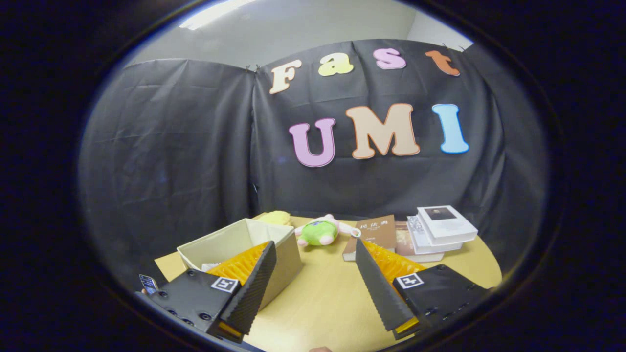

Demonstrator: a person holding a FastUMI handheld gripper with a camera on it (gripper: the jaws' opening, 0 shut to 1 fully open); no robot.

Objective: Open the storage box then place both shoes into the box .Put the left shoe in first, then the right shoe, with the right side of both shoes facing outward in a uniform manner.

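Observation:
A beige fabric storage box [288,254] stands on the wooden table [323,298], its top open, behind and partly hidden by my left finger. Something white lies inside the box near its front wall; I cannot tell what it is. My gripper [315,249] is open, held above the table, with only bare tabletop between its fingers. The box sits just ahead and to the left of the gap.
A green and pink plush toy [320,232] lies beyond the fingers near the table's far edge. A brown book [374,232] and a stack of white books [440,230] lie to the right of it. A yellow soft object [276,217] shows behind the box.

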